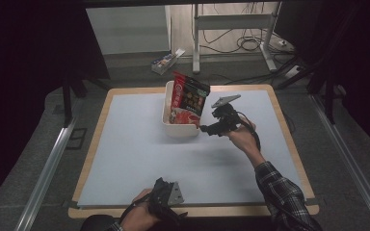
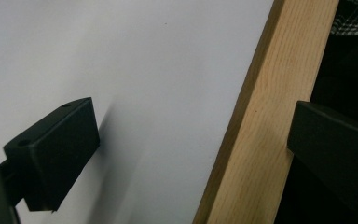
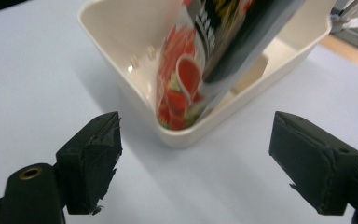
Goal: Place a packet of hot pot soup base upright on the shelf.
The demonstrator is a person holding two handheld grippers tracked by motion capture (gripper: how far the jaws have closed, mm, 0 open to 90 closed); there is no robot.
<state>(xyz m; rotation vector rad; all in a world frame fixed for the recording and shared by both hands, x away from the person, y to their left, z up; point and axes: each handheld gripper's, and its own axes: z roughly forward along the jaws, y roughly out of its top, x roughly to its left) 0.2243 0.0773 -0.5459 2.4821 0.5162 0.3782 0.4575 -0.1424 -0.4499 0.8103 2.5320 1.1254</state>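
bench: white mat, wood rim, mid-frame | tub: cream, upper centre | snack pouch: red-black, leaning upright in tub so it stays put; print unreadable | right gripper: jaws wide, empty, just right of tub | left gripper: bottom edge, wide apart, empty

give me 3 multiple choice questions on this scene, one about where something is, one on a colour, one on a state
1. Where is the snack bag?
A. flat on the mat
B. standing in the white bin
C. between the left gripper's jaws

2. What colour is the mat that covers the table?
A. pale blue-grey
B. green
C. black

3. How do the right gripper jaws stand?
A. shut on the bag
B. shut with nothing between them
C. wide open with nothing between them

Answers: B, the bag leans upright inside the bin; A, the mat shows pale blue-grey within the wooden edge; C, the right gripper view shows both jaws well apart, short of the bin.
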